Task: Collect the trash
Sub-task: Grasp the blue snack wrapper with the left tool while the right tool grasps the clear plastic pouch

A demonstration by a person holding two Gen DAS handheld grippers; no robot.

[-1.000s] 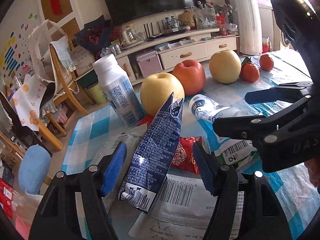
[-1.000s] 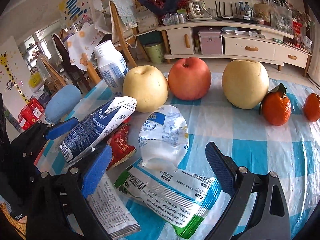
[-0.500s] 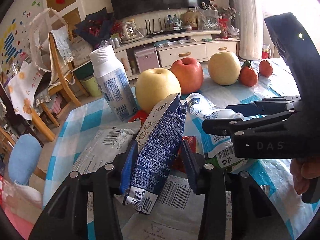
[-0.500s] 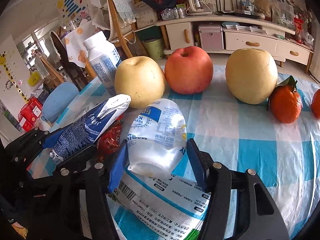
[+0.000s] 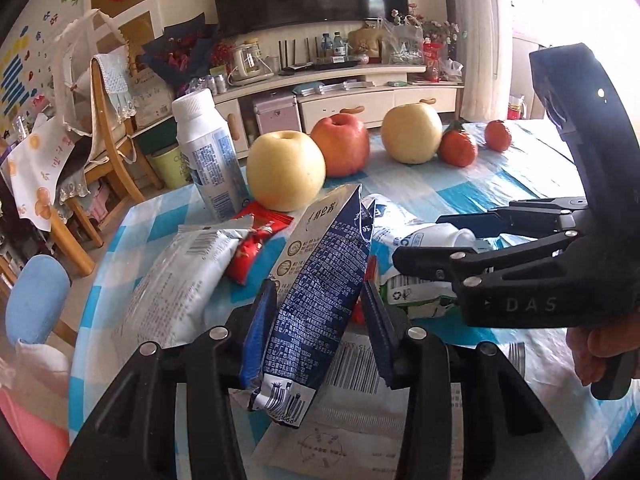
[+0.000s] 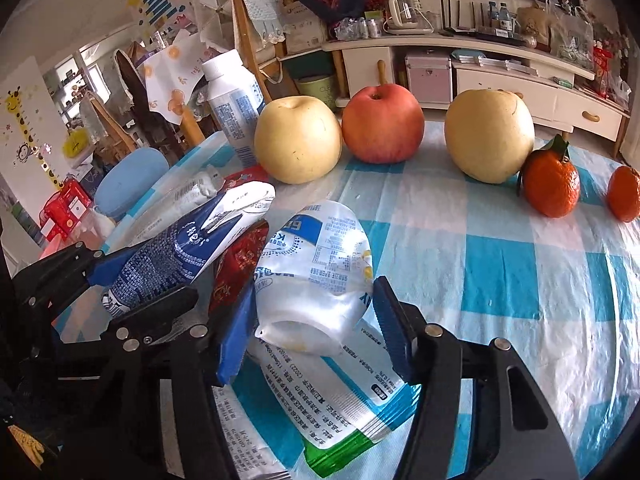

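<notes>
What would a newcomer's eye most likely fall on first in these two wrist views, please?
Probably the dark blue carton, tilted up between the left gripper pads in the foreground. Next, the crushed white bottle framed by the right gripper, lying on flat wrappers. Behind stands a row of fruit, the red apple brightest.

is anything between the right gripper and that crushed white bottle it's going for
Nothing visible. The crushed bottle already sits between the right gripper's blue pads, with no other item in the gap. The red wrapper and the left gripper's carton lie off to its left side.
</notes>
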